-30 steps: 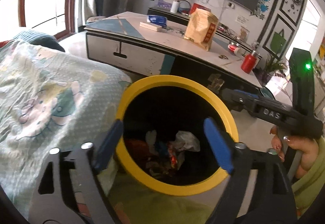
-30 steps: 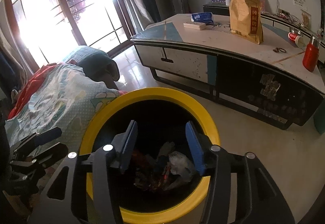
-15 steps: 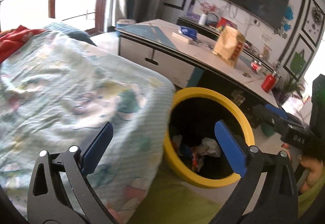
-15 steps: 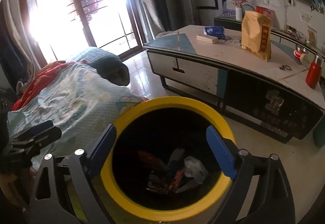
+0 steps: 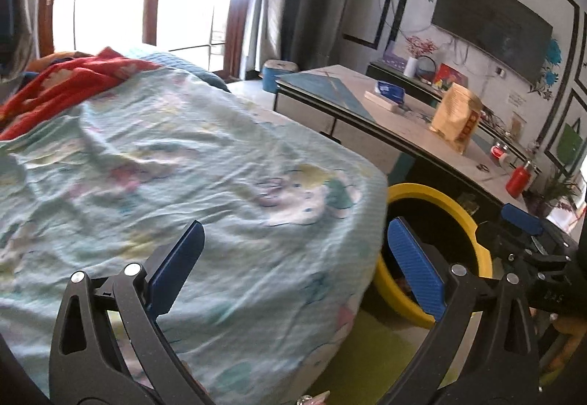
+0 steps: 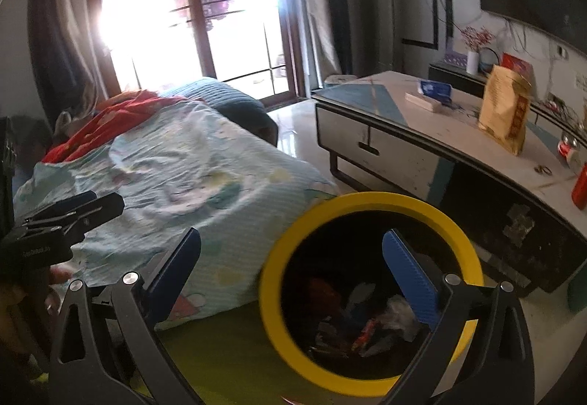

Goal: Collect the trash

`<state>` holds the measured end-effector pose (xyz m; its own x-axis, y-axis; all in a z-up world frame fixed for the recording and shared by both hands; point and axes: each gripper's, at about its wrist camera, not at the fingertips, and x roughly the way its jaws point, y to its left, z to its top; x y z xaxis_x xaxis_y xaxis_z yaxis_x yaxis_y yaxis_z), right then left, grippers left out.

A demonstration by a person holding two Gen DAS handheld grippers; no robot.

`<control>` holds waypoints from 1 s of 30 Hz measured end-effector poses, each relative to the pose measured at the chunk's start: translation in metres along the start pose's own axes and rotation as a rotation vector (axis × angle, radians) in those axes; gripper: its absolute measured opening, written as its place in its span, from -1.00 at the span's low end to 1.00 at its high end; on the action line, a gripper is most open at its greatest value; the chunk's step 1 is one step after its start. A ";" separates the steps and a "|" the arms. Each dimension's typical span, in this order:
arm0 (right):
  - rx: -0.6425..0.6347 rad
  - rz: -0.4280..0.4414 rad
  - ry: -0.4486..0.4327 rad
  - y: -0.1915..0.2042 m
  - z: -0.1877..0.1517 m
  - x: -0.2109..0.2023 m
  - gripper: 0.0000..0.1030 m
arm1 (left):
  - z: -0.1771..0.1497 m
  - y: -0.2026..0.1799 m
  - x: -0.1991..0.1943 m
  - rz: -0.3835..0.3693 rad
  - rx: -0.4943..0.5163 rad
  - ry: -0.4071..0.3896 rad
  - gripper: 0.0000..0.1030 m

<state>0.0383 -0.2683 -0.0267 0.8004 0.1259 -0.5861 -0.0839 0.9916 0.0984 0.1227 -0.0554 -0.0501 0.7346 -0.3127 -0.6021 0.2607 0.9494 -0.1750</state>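
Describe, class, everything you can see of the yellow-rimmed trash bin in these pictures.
The trash bin is round, with a wide, smooth yellow rim that looks like plastic and a dark, nearly black inside. It stands upright and open, no lid in sight, on the floor between the bed's pale green quilt and the low table. Crumpled trash lies at the bottom: white, red and dark scraps. The quilt's edge hangs right beside its rim; contact is unclear.

free: our way into the bin [image 6: 370, 295] mouth looks open | blocked: quilt [image 6: 205, 184] crowds its left rim, table [image 6: 458, 155] stands close behind
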 end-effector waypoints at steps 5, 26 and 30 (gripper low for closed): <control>-0.044 0.026 -0.035 0.027 0.004 -0.006 0.88 | -0.006 0.018 -0.022 0.044 -0.008 -0.046 0.79; -0.135 0.025 -0.382 0.077 -0.010 -0.058 0.88 | -0.032 0.042 -0.093 0.170 -0.031 -0.247 0.79; -0.123 -0.011 -0.399 0.075 -0.020 -0.061 0.88 | -0.032 0.038 -0.098 0.158 -0.012 -0.285 0.79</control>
<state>-0.0288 -0.2010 0.0009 0.9669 0.1175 -0.2267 -0.1247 0.9920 -0.0176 0.0403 0.0123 -0.0223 0.9117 -0.1549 -0.3804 0.1230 0.9866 -0.1069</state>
